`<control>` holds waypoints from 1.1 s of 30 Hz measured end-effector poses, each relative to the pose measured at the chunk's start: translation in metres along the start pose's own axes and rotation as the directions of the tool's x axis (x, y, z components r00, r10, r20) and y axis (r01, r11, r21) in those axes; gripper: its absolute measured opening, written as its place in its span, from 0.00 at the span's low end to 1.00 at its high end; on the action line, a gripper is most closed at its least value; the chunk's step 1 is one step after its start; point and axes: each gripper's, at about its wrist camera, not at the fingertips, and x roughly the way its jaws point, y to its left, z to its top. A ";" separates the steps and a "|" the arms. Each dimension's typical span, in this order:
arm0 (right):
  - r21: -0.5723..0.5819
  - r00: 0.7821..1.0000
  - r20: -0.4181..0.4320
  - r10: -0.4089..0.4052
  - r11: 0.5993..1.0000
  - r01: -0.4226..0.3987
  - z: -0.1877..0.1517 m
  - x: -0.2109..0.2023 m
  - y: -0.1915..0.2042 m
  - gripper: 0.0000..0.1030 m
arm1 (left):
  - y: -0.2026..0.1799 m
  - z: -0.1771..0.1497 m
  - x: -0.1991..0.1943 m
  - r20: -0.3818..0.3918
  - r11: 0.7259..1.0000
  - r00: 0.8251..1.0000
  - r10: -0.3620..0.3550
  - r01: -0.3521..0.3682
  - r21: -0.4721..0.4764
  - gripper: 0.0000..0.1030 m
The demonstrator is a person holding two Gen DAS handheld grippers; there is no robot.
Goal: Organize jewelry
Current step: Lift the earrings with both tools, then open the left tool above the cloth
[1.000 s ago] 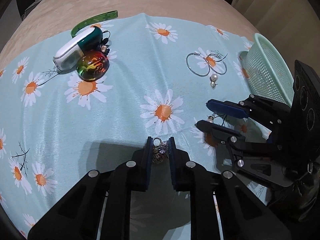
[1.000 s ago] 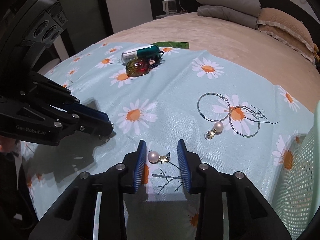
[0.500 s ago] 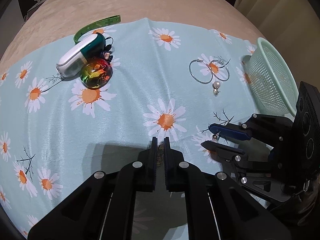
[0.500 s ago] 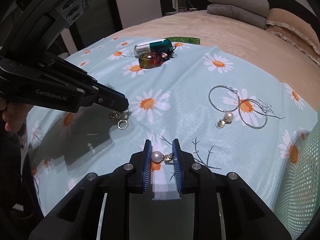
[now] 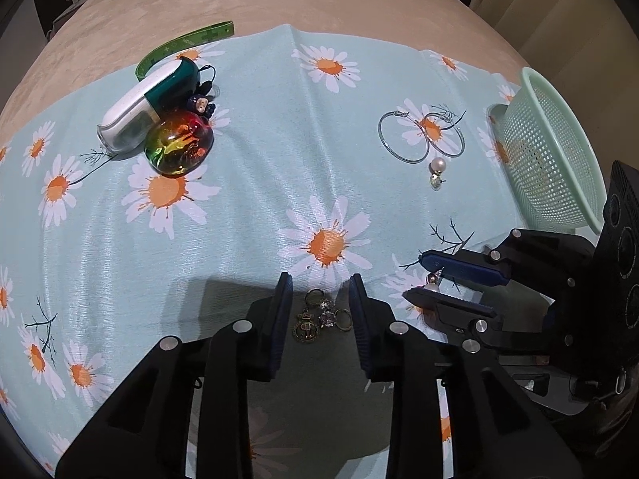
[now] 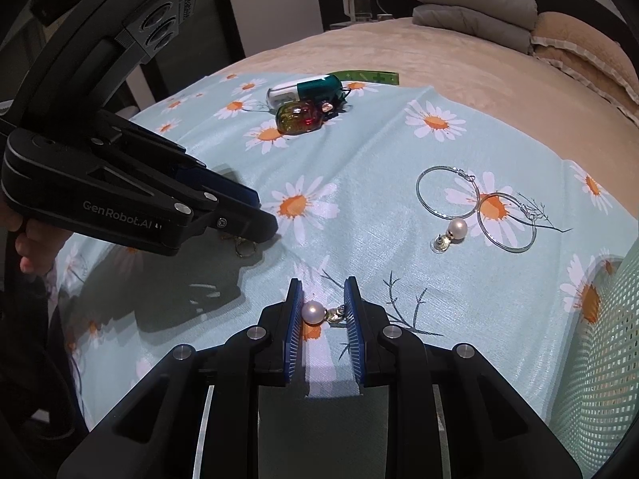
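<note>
My left gripper [image 5: 319, 285] is open over a small cluster of gold rings and a charm [image 5: 321, 319] that lies on the daisy cloth between its jaws. My right gripper [image 6: 322, 291] is shut on a pearl earring [image 6: 313, 312], the pearl against the left pad. It also shows in the left wrist view [image 5: 419, 275], with the earring [image 5: 432, 281] between its jaws. A second pearl earring [image 6: 449, 234] and two silver hoop earrings [image 6: 475, 207] lie on the cloth further right. A mint green mesh basket [image 5: 555, 159] stands at the right edge.
At the far left of the cloth lie a white and teal case [image 5: 149, 105], an iridescent glass heart [image 5: 177, 145], a small dark charm [image 5: 201, 103] and a green strap [image 5: 181, 42]. Beige bedding surrounds the cloth, with folded pillows [image 6: 471, 8] behind.
My left gripper was shut on the ring cluster half a second ago and has opened, leaving the cluster on the cloth. My right gripper has closed onto the pearl earring.
</note>
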 end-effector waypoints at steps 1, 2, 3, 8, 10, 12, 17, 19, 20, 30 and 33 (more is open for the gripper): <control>0.004 1.000 0.001 0.003 1.000 -0.003 0.000 0.000 -0.001 0.20 | -0.001 0.000 0.002 -0.004 1.000 1.000 0.003 -0.003 0.000 0.09; 0.004 1.000 0.001 0.003 1.000 -0.003 0.000 0.000 -0.001 0.20 | 0.000 0.000 0.002 -0.004 1.000 1.000 -0.006 0.006 -0.008 0.09; 0.004 1.000 0.001 0.003 1.000 -0.003 0.000 0.000 -0.001 0.20 | 0.000 0.000 0.001 -0.001 1.000 1.000 -0.010 0.010 -0.014 0.08; 0.007 1.000 0.007 -0.005 1.000 0.005 0.000 -0.002 0.001 0.20 | 0.004 -0.004 -0.008 0.017 1.000 1.000 -0.010 0.011 -0.024 0.07; 0.019 1.000 0.011 0.013 1.000 -0.014 -0.001 -0.005 0.000 0.20 | 0.008 -0.006 -0.019 0.036 1.000 0.999 -0.013 0.014 -0.026 0.07; 0.037 0.999 0.017 0.052 0.998 -0.052 -0.002 -0.010 -0.001 0.20 | 0.006 -0.007 -0.030 0.058 1.000 0.998 -0.004 0.005 -0.017 0.07; 0.008 0.998 0.045 0.041 0.999 -0.042 -0.001 -0.028 0.006 0.20 | -0.003 -0.008 -0.057 0.104 1.000 0.995 0.007 -0.007 0.007 0.07; -0.010 0.998 0.057 0.035 0.999 -0.035 -0.001 -0.037 0.010 0.20 | -0.008 -0.010 -0.065 0.118 1.000 0.993 0.018 -0.020 0.019 0.07; -0.017 0.998 0.062 0.028 0.999 -0.027 0.000 -0.042 0.012 0.20 | -0.007 -0.010 -0.070 0.124 0.999 0.992 0.022 -0.026 0.025 0.07; -0.019 0.995 0.103 0.007 1.000 -0.005 -0.010 -0.077 0.017 0.20 | -0.024 -0.024 -0.092 0.151 0.998 0.988 0.031 -0.039 0.049 0.07; -0.027 0.994 0.105 0.004 1.000 -0.001 -0.012 -0.082 0.021 0.20 | -0.029 -0.028 -0.096 0.150 0.997 0.988 0.040 -0.049 0.058 0.08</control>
